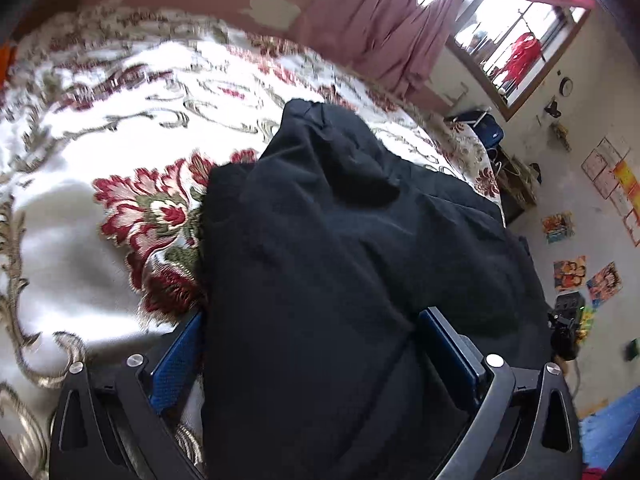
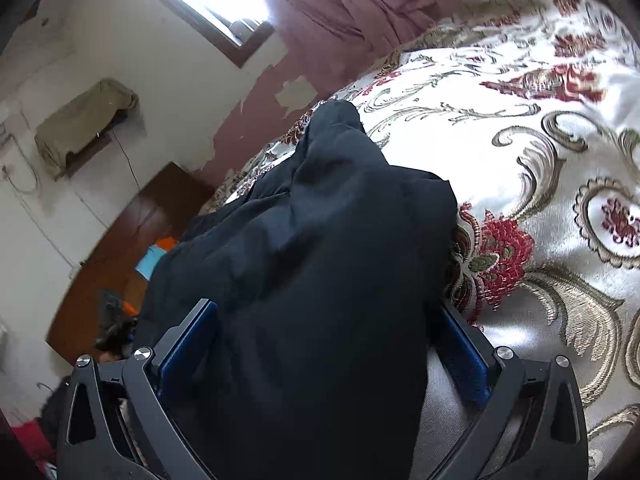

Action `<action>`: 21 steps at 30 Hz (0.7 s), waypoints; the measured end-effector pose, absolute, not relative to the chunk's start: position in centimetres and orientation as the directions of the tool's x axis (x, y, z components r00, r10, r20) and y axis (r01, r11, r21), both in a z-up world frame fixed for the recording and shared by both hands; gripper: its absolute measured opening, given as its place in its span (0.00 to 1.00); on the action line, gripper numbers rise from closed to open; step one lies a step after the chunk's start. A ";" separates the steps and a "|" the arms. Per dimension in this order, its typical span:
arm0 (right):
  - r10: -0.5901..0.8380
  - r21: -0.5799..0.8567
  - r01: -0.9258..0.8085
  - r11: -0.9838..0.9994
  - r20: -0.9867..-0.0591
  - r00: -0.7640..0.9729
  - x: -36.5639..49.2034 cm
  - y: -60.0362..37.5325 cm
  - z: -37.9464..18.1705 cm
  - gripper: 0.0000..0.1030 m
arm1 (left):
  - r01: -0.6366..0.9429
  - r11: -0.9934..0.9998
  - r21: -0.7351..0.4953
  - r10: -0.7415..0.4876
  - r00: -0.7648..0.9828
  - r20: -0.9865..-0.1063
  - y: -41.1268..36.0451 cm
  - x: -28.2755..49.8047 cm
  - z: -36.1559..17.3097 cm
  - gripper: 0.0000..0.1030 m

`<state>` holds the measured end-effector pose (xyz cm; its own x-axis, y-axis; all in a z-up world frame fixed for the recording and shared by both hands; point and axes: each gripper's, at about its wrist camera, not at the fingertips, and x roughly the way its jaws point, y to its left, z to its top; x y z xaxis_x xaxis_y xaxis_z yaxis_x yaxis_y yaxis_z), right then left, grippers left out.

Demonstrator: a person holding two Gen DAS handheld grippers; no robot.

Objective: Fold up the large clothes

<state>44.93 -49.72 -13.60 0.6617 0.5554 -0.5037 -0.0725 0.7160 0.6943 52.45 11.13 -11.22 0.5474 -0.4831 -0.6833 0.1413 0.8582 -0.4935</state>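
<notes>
A large black garment (image 1: pixel 340 240) lies bunched on a bed with a white, red-flowered cover (image 1: pixel 120 128). In the left wrist view the cloth fills the gap between the blue-padded fingers of my left gripper (image 1: pixel 312 344), which stand wide apart around a thick bundle. In the right wrist view the same black garment (image 2: pixel 320 240) runs between the fingers of my right gripper (image 2: pixel 328 340), also wide apart with cloth between them. Whether either gripper pinches the cloth is hidden by the fabric.
The bed cover (image 2: pixel 520 140) spreads to the right. A pink curtain (image 1: pixel 372 28) and window (image 1: pixel 516 48) are behind the bed. A wooden door (image 2: pixel 132 248) and a wall shelf (image 2: pixel 84 124) are left. Posters (image 1: pixel 568 272) hang on the wall.
</notes>
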 end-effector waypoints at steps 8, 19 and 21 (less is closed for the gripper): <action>0.528 0.655 -0.077 0.752 -0.528 0.666 44.7 -48.9 -13.6 0.93 | 0.133 0.804 -0.579 -0.556 0.511 -0.656 10.9 52.8 -11.1 0.75; 0.368 0.404 -0.133 0.905 -0.586 0.722 43.4 -45.2 -10.4 0.48 | 0.151 0.843 -0.517 -0.498 0.581 -0.643 10.0 51.6 -10.4 0.49; 0.284 0.267 -0.147 0.953 -0.605 0.744 42.8 -43.3 -9.3 0.44 | 0.166 0.864 -0.475 -0.472 0.595 -0.651 9.4 51.2 -10.1 0.47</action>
<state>42.84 -43.26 -9.32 0.7440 0.2841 -0.6048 -0.1469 0.9525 0.2667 51.24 9.43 -10.14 0.5952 -0.4715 -0.6507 0.1656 0.8644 -0.4748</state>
